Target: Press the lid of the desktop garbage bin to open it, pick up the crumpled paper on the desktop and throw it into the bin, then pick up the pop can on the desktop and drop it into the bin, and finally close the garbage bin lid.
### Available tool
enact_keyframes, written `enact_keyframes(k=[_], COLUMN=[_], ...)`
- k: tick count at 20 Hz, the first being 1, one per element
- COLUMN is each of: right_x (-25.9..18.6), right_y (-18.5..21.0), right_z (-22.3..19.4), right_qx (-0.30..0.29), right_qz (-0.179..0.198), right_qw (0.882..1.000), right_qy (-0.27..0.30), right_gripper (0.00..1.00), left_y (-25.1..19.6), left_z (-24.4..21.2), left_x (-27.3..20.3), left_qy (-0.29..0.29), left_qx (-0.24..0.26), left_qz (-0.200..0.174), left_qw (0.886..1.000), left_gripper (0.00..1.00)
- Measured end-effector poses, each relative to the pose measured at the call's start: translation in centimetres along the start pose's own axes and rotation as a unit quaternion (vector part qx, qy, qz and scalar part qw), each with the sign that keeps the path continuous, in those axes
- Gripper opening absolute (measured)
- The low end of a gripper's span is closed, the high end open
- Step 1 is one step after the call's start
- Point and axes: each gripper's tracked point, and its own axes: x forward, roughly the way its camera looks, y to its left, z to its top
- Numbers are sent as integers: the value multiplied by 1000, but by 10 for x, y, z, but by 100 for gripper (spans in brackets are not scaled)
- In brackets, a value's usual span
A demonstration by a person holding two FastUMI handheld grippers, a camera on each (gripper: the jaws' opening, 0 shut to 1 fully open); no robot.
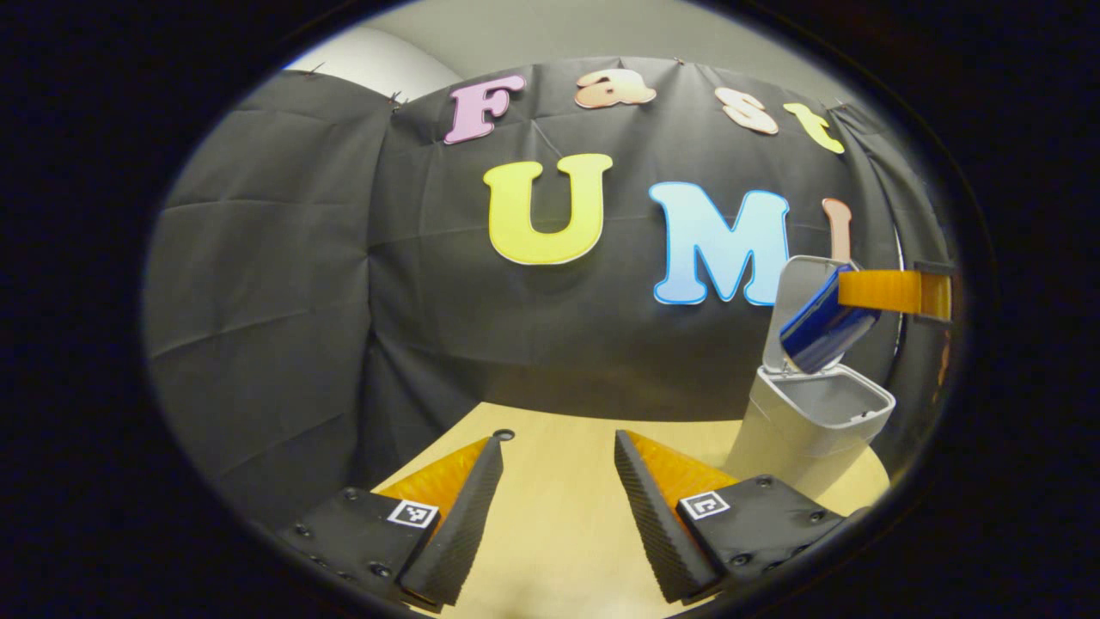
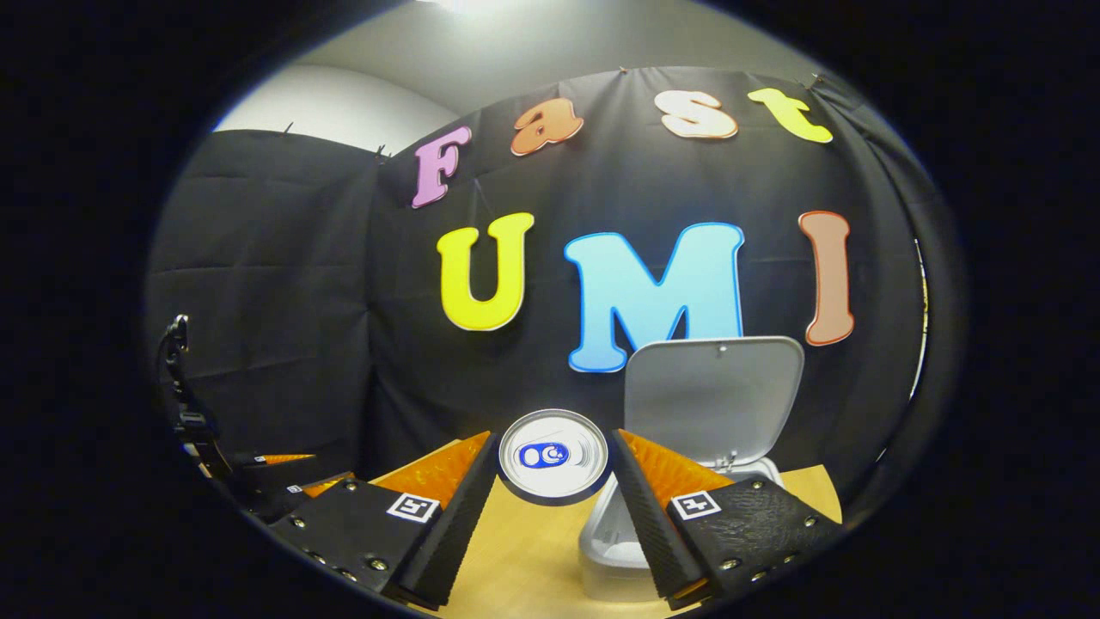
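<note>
A grey desktop bin (image 1: 812,425) stands at the right with its lid (image 1: 795,297) swung upright. A blue pop can (image 1: 825,331) hangs tilted just above the bin's opening, with my right gripper (image 1: 859,297) shut on it. In the right gripper view the can's silver top (image 2: 554,456) sits between the fingers of my right gripper (image 2: 553,440), and the bin (image 2: 614,550) and its raised lid (image 2: 713,400) lie just beyond and to the right. My left gripper (image 1: 559,440) is open over the table, holding nothing.
The light wooden table (image 1: 559,524) runs back to the black cloth wall. A small dark hole (image 1: 504,434) sits in the tabletop near the wall. My left gripper (image 2: 275,481) and a black strap (image 2: 176,361) are at the far left of the right gripper view.
</note>
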Motion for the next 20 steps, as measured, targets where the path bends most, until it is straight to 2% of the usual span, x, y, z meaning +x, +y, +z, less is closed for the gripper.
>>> enact_keyframes(k=[5,8,10,12,13,14,15,20], right_x=[13,19,24,30,33,37,39,57], right_y=[-63,-90,-102,-113,-119,-124,-130,-136], right_z=[-25,-54,-74,-93,-104,-114,-124,-162], right_qx=[10,21,29,37,40,43,46,52], right_qz=[-60,-81,-86,-89,-92,-97,-101,-102], right_qw=[997,994,991,986,983,980,977,964], right_qy=[38,73,103,133,151,169,184,242], right_gripper=[83,83,83,83,83,83,83,83], left_y=[-1,-1,-2,-1,0,1,2,16], left_z=[2,2,0,-3,-4,-4,-6,-6], left_x=[7,12,17,21,24,25,27,31], left_qy=[-3,-3,0,4,5,6,7,6], left_qx=[6,6,5,4,5,5,4,12], left_qz=[2,4,5,7,9,11,12,31], left_qw=[1000,1000,1000,1000,1000,1000,1000,999], left_gripper=[94,80,80,87,94,94,80,80])
